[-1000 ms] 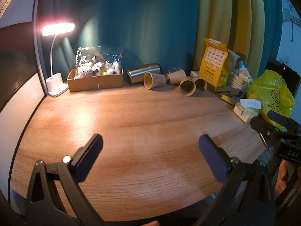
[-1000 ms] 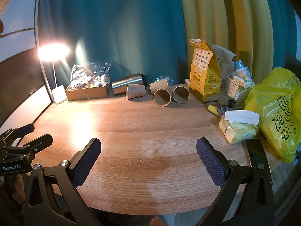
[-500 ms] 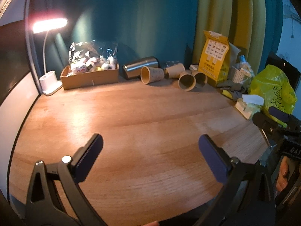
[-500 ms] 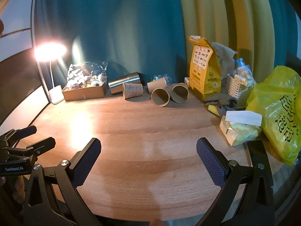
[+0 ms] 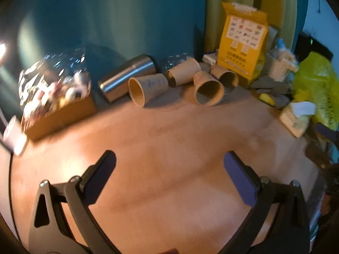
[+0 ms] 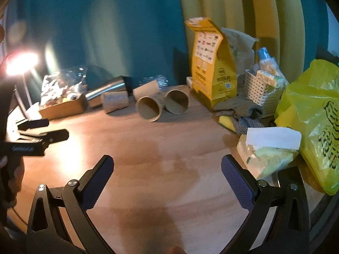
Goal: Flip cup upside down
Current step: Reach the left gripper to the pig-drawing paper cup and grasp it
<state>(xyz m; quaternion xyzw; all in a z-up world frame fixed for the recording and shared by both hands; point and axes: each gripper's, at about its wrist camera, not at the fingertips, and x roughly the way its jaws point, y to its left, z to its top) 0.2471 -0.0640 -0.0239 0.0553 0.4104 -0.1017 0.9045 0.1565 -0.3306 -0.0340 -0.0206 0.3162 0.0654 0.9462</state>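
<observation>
Though lying sideways, tan paper cups (image 5: pixel 208 89) intact; left gripper (image 5: pixel 169 160), right gripper (image 6: pixel 167 165) wide, empty.

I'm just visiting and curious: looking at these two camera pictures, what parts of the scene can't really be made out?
- Left wrist view: the cardboard box and its contents are smeared by motion blur.
- Left wrist view: the lamp is cut off by the left edge; only glare shows.
- Both views: print on the paper cups is too small to read.
- Right wrist view: the steel tumbler is partly hidden behind a cup.
- Right wrist view: the left gripper is partly lost in shadow.
</observation>
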